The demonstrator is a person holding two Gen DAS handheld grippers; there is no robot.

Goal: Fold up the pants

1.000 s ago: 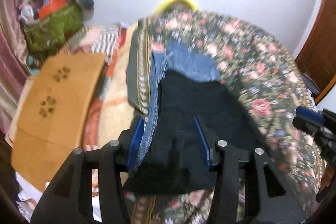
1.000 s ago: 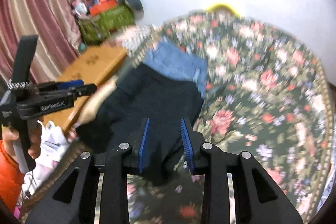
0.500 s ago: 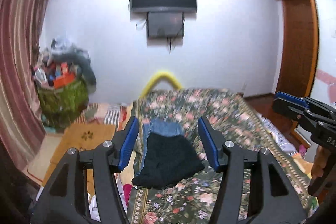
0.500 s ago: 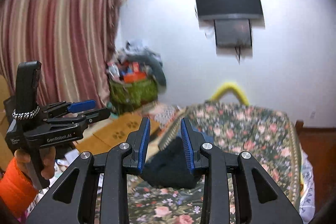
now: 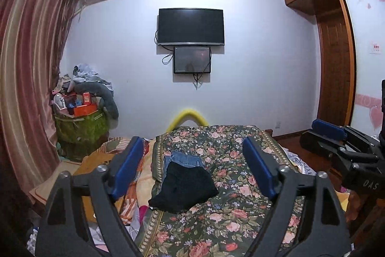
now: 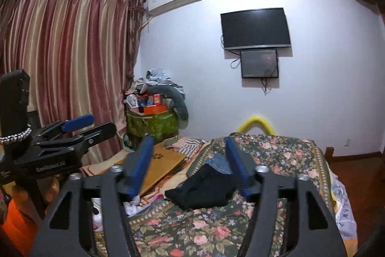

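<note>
Two garments are seen on the bed (image 5: pixel 240 160), which is covered by a floral spread and fills the lower middle of both views. Toward the bed's left edge, black pants (image 5: pixel 184 187) are laid as a compact folded bundle, overlapping a folded piece of blue denim (image 5: pixel 182 157) that shows beyond their far edge. The fold appears to be finished, judging by how squarely the bundle lies, though its underside cannot be seen.

The bundle is found ahead of and below both tools, well apart from each. In the left wrist view it is framed almost centrally between the jaws of the left gripper (image 5: pixel 192 170); in the right wrist view it sits low between the jaws of the right gripper (image 6: pixel 192 166), reaching toward the right-hand one. Its longer side is judged to run roughly away from the cameras, toward the foot of the bed, though fisheye distortion makes this uncertain. The left gripper seems slightly nearer, being held on the bundle's side of the bed.

Both sets of jaws are spread wide and nothing is held in either. If the pants are to be touched again, a forward and downward reach would be needed, most directly by the left tool.
</note>
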